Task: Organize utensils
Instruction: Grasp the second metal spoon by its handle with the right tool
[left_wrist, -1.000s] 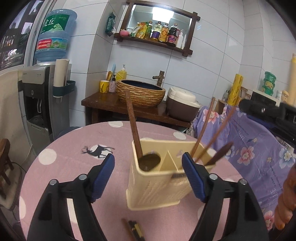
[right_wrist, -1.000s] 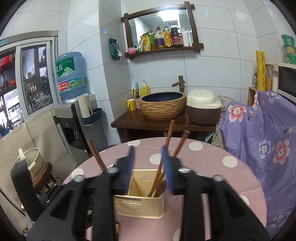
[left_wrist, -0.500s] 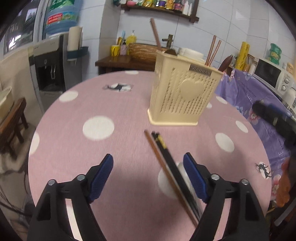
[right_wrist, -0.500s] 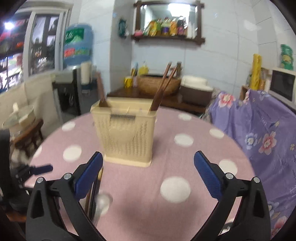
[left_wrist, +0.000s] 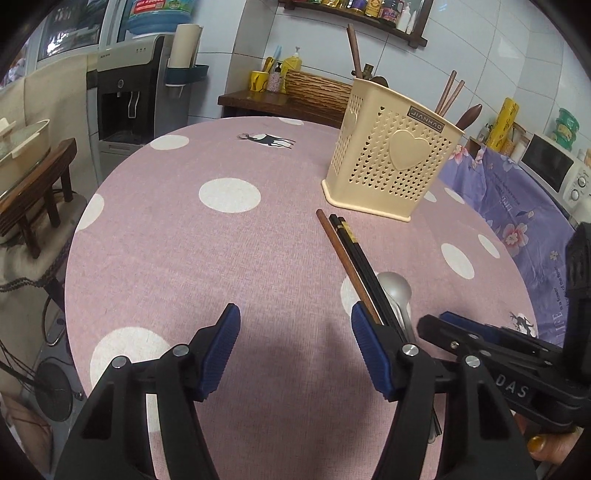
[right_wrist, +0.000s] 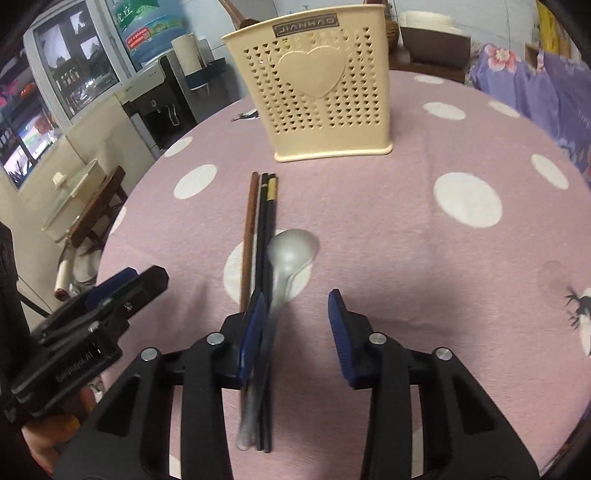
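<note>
A cream perforated utensil holder (left_wrist: 388, 155) (right_wrist: 325, 92) stands on the pink polka-dot table (left_wrist: 184, 240) (right_wrist: 443, 240), with wooden chopsticks and spoons in it. In front of it lie a brown chopstick (left_wrist: 345, 264) (right_wrist: 249, 229), a black chopstick pair (left_wrist: 360, 260) (right_wrist: 264, 229) and a silver spoon (left_wrist: 397, 291) (right_wrist: 291, 253), side by side. My left gripper (left_wrist: 295, 332) is open and empty, low over the table left of these utensils. My right gripper (right_wrist: 297, 317) is open and empty, its left finger over the spoon handle and chopsticks.
A water dispenser (left_wrist: 129, 96) and a wooden stool with a pot (left_wrist: 29, 177) stand left of the table. A wooden counter with a woven basin (left_wrist: 317, 88) is behind. A purple floral cloth (left_wrist: 517, 206) and microwave (left_wrist: 550, 166) are at right.
Both grippers have dropped from above the holder to low over the near side of the table. The right gripper, narrow a second ago, has opened. The loose chopsticks and spoon now lie just ahead.
</note>
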